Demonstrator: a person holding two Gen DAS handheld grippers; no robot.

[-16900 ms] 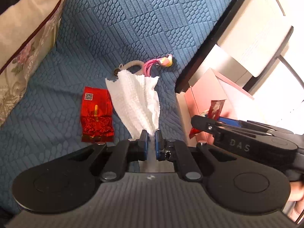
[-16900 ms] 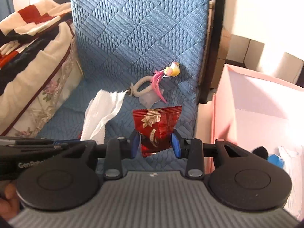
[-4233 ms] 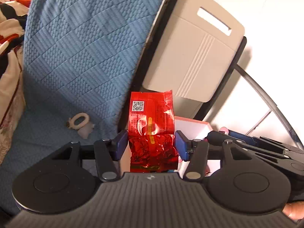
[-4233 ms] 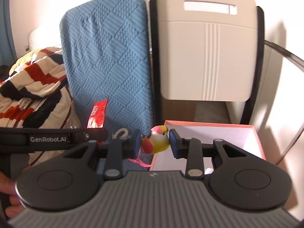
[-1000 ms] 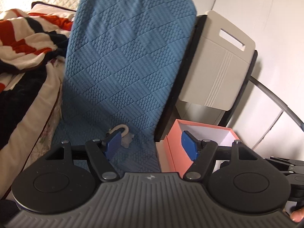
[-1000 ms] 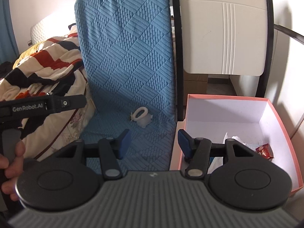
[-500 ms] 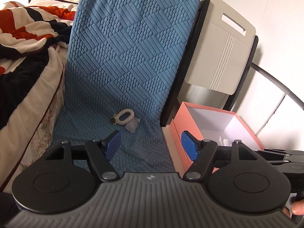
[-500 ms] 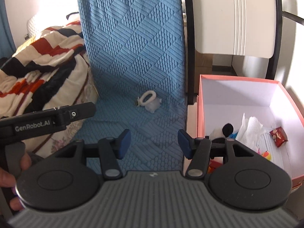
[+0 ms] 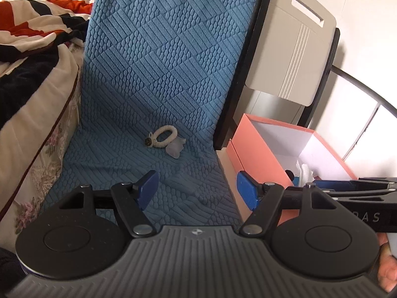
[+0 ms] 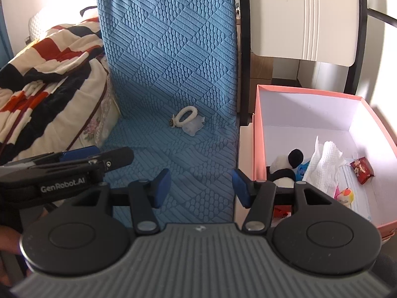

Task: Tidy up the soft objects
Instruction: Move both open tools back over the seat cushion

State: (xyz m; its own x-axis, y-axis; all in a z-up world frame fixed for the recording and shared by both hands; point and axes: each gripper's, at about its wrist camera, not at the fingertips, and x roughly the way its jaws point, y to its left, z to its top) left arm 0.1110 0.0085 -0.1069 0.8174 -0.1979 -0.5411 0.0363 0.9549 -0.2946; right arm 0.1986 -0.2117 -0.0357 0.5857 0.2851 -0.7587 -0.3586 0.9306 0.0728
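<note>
A cream hair tie (image 9: 165,136) (image 10: 184,119) with a small translucent piece beside it lies on the blue quilted cushion (image 9: 158,79) (image 10: 173,74), some way ahead of both grippers. My left gripper (image 9: 197,190) is open and empty above the cushion's near part. Just as open and empty is my right gripper (image 10: 201,187), at the cushion's right edge. The pink box (image 9: 260,149) (image 10: 372,114) to the right holds a panda plush (image 10: 285,164), a white paper towel (image 10: 325,164), a red packet (image 10: 362,168) and a small yellow-pink toy (image 10: 345,196).
A striped blanket over a floral quilt (image 9: 29,57) (image 10: 49,57) lies left of the cushion. Behind the box stands a white chair back with a black frame (image 9: 292,49) (image 10: 305,17). A hand (image 9: 387,270) holds the other gripper at the right edge.
Both grippers have sunk toward the cushion and tilted down, so the hair tie and the box's contents show larger. Their jaws stay equally wide.
</note>
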